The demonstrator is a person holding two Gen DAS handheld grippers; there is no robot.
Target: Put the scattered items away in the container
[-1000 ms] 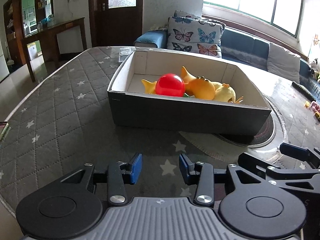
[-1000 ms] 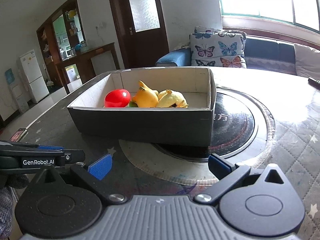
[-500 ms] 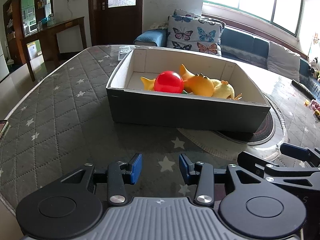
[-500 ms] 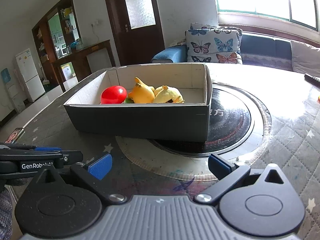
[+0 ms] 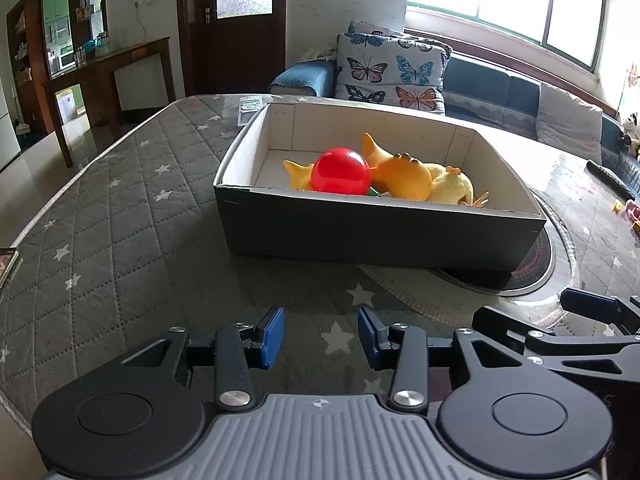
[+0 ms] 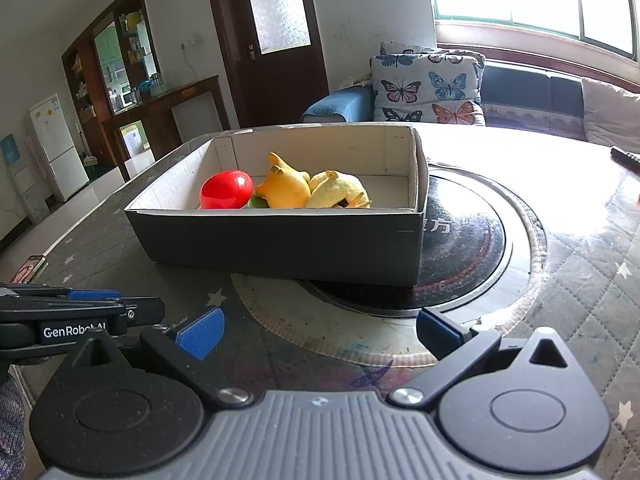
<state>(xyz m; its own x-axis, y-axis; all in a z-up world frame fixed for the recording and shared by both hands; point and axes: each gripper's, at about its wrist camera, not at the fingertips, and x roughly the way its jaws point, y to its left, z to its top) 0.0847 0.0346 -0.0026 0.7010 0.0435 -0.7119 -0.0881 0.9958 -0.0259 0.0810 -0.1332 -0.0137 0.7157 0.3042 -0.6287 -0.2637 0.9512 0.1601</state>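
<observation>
Centre frame on the desk (image 5: 120, 240), the cardboard box (image 5: 380, 232) holds a red ball (image 5: 340, 172) and yellow toys (image 5: 404, 178), while the left gripper (image 5: 320, 338) and right gripper (image 6: 320, 330) sit released, empty.

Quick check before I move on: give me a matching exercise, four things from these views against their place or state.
Things:
1. red ball
2. box
3. left claw
4. phone

Places or states:
A. open, holding nothing
B. flat near the table's edge
C. inside the box, beside the yellow toys
D. partly over the round black hob

Pairs: 1-C, 2-D, 3-A, 4-B
</observation>
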